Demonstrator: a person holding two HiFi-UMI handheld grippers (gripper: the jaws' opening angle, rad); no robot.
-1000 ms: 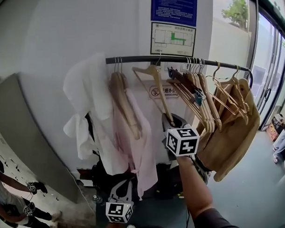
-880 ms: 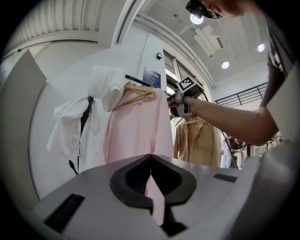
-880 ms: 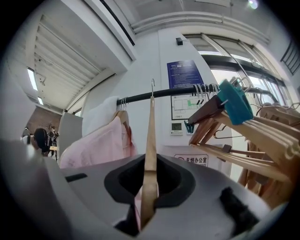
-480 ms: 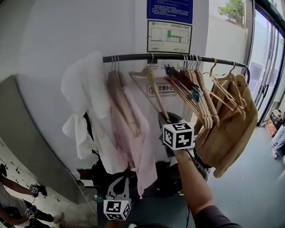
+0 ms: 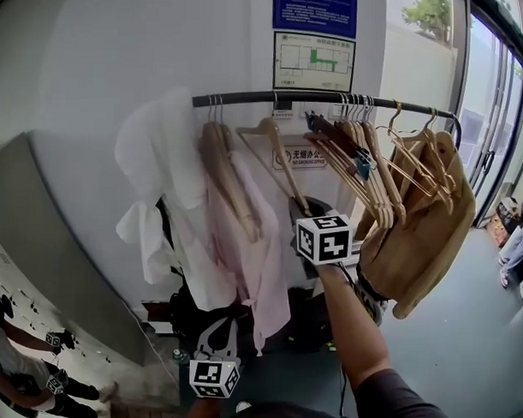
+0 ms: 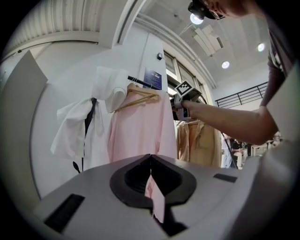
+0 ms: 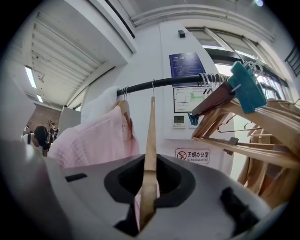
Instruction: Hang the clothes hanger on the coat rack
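Note:
A black rack rod (image 5: 326, 96) runs across the wall at head height. A bare wooden hanger (image 5: 277, 156) has its wire hook (image 7: 153, 86) over the rod (image 7: 140, 86), between the pink shirt and the bunch of hangers. My right gripper (image 5: 307, 215) is shut on the lower end of one hanger arm (image 7: 150, 140), which stands upright between the jaws of the right gripper (image 7: 150, 159). My left gripper (image 5: 217, 347) hangs low, below the pink shirt's hem. In the left gripper view its jaws (image 6: 150, 158) meet at the tips with nothing held.
A white garment (image 5: 162, 182) and a pink shirt (image 5: 246, 247) hang left of the hanger. Several wooden hangers (image 5: 372, 174), one with a teal clip (image 5: 363, 164), and a tan coat (image 5: 417, 241) crowd the right. Dark bags (image 5: 197, 322) sit below. A grey panel (image 5: 40, 254) stands left.

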